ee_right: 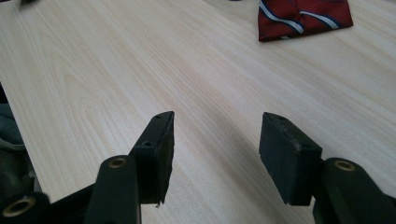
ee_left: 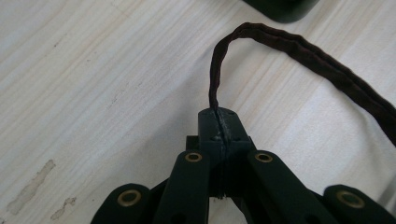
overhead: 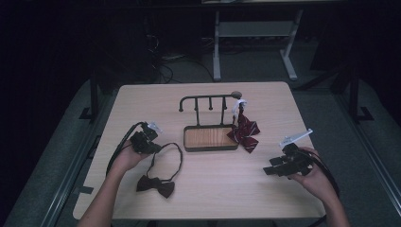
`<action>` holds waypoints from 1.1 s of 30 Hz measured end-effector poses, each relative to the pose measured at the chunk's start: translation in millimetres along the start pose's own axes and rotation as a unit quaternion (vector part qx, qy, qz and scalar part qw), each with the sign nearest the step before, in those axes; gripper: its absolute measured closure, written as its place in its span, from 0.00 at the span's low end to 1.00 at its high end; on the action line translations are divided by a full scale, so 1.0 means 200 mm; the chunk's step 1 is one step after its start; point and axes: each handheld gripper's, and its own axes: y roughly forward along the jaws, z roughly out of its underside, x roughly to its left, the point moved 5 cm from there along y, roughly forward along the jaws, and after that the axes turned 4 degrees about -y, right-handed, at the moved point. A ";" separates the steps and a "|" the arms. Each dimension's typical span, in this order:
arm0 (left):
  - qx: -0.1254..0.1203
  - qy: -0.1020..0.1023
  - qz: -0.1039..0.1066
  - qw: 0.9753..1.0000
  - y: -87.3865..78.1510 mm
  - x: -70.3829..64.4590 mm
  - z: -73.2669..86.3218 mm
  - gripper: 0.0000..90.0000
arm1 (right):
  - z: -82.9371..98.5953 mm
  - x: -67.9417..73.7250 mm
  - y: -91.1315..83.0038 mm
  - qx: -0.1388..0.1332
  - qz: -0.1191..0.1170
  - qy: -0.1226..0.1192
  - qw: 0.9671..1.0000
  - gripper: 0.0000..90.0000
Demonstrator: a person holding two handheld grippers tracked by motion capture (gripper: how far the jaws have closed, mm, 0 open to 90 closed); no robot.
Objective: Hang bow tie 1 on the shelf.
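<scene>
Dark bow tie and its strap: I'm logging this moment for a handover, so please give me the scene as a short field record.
left gripper: shut on the strap
dark bow tie: flat on the table, near edge
right gripper: open, holding nothing, above bare table
striped red tie: hanging on the rack, right end
rack tray: nothing in it

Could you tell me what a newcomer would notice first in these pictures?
Probably the red striped bow tie hanging from the right end of the dark metal hook rack with a wooden tray base at the middle of the pale wooden table. Next, the dark brown bow tie lying at front left, its thin strap pinched in the shut left gripper. The right gripper hovers open over bare tabletop.
</scene>
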 end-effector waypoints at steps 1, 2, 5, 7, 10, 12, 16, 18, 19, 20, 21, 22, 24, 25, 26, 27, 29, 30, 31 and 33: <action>-0.001 0.002 0.001 1.000 -0.01 0.00 0.00 1.00 | 0.00 0.00 0.00 0.000 0.000 0.000 1.000 0.50; -0.004 0.003 0.002 1.000 -0.02 0.00 0.00 1.00 | 0.00 0.00 0.00 -0.001 0.000 0.001 1.000 0.50; -0.004 0.005 0.003 1.000 -0.04 -0.01 0.01 1.00 | 0.00 0.00 0.00 -0.001 0.001 0.000 1.000 0.50; -0.009 0.003 0.006 1.000 -0.05 -0.01 0.01 1.00 | 0.00 0.00 0.00 -0.001 0.002 0.000 1.000 0.50; -0.011 0.005 0.009 1.000 -0.08 -0.01 0.02 1.00 | 0.00 -0.01 -0.01 -0.004 0.003 0.003 1.000 0.50; -0.014 0.006 0.012 1.000 -0.09 -0.01 0.02 1.00 | 0.00 -0.01 -0.01 -0.005 0.003 0.008 1.000 0.50; -0.014 0.013 0.014 1.000 -0.11 -0.03 0.02 1.00 | 0.02 -0.01 -0.02 -0.004 0.005 0.010 1.000 0.50; -0.014 0.018 0.013 1.000 -0.12 -0.04 0.01 1.00 | 0.02 -0.02 -0.02 -0.006 0.005 0.011 1.000 0.50; -0.016 0.019 0.013 1.000 -0.13 -0.05 0.01 1.00 | 0.02 -0.02 -0.02 -0.007 0.004 0.013 1.000 0.50; -0.019 0.021 0.013 1.000 -0.14 -0.05 0.01 1.00 | 0.02 -0.02 -0.02 -0.006 0.004 0.013 1.000 0.50; -0.019 0.022 0.017 0.999 -0.15 -0.06 0.00 1.00 | 0.03 -0.02 -0.01 -0.006 0.004 0.013 1.000 0.50; -0.019 0.023 0.017 0.999 -0.15 -0.06 0.00 1.00 | 0.03 -0.02 -0.01 -0.006 0.003 0.014 1.000 0.50; -0.022 0.025 0.020 0.999 -0.17 -0.07 0.00 1.00 | 0.03 -0.02 -0.01 -0.005 0.004 0.014 1.000 0.50; -0.025 0.025 0.022 0.999 -0.17 -0.07 0.00 1.00 | 0.03 -0.02 -0.01 -0.004 0.004 0.015 1.000 0.50; -0.026 0.027 0.023 0.999 -0.18 -0.07 0.00 1.00 | 0.03 -0.03 -0.01 -0.005 0.004 0.013 1.000 0.50; -0.026 0.027 0.025 0.999 -0.18 -0.07 0.00 1.00 | 0.03 -0.03 -0.01 -0.006 0.005 0.014 1.000 0.50; -0.025 0.026 0.030 0.999 -0.19 -0.07 0.00 1.00 | 0.03 -0.03 -0.02 -0.008 0.004 0.016 1.000 0.50; -0.024 0.027 0.031 0.999 -0.19 -0.07 0.00 1.00 | 0.03 -0.03 -0.02 -0.008 0.004 0.016 1.000 0.50; -0.025 0.027 0.032 0.999 -0.19 -0.07 0.00 1.00 | 0.03 -0.03 -0.02 -0.008 0.004 0.016 1.000 0.50; -0.026 0.028 0.034 0.999 -0.20 -0.08 0.00 1.00 | 0.04 -0.03 -0.02 -0.010 0.005 0.016 1.000 0.50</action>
